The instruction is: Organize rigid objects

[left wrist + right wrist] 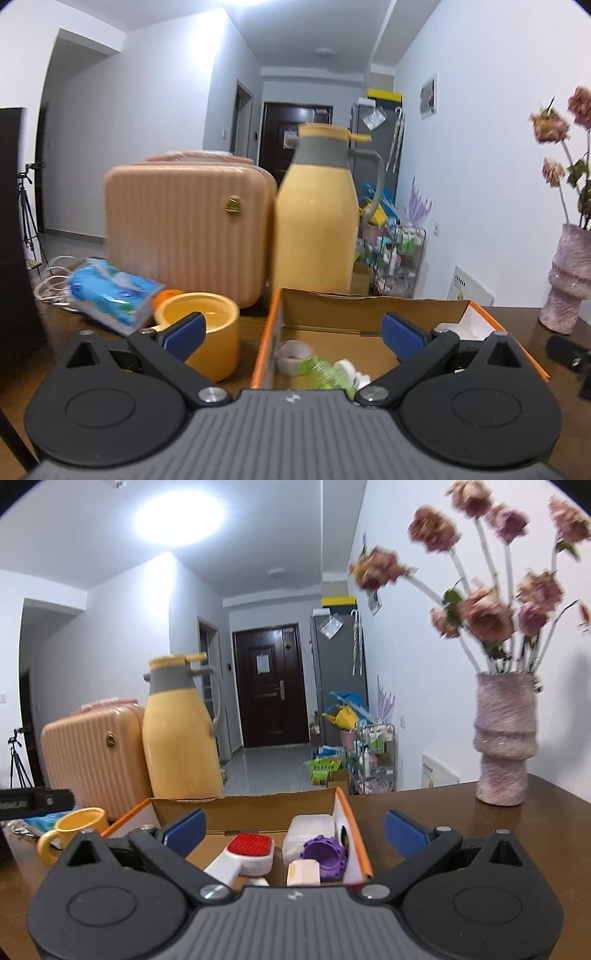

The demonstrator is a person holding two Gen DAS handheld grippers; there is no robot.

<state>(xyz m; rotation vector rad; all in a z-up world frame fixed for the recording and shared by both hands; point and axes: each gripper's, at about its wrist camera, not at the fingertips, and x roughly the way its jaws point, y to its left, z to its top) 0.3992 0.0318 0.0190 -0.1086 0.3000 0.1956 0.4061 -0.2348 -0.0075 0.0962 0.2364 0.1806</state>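
Note:
An open cardboard box with orange sides sits on the brown table. In the left wrist view it holds a tape roll and a green bottle. In the right wrist view it holds a red-and-white brush, a white container, a purple ring and a cream block. My left gripper is open and empty, held over the box's near left edge. My right gripper is open and empty above the box's near end.
A yellow mug stands left of the box. Behind stand a yellow thermos jug and a peach case. A blue tissue pack lies left. A pink vase stands right.

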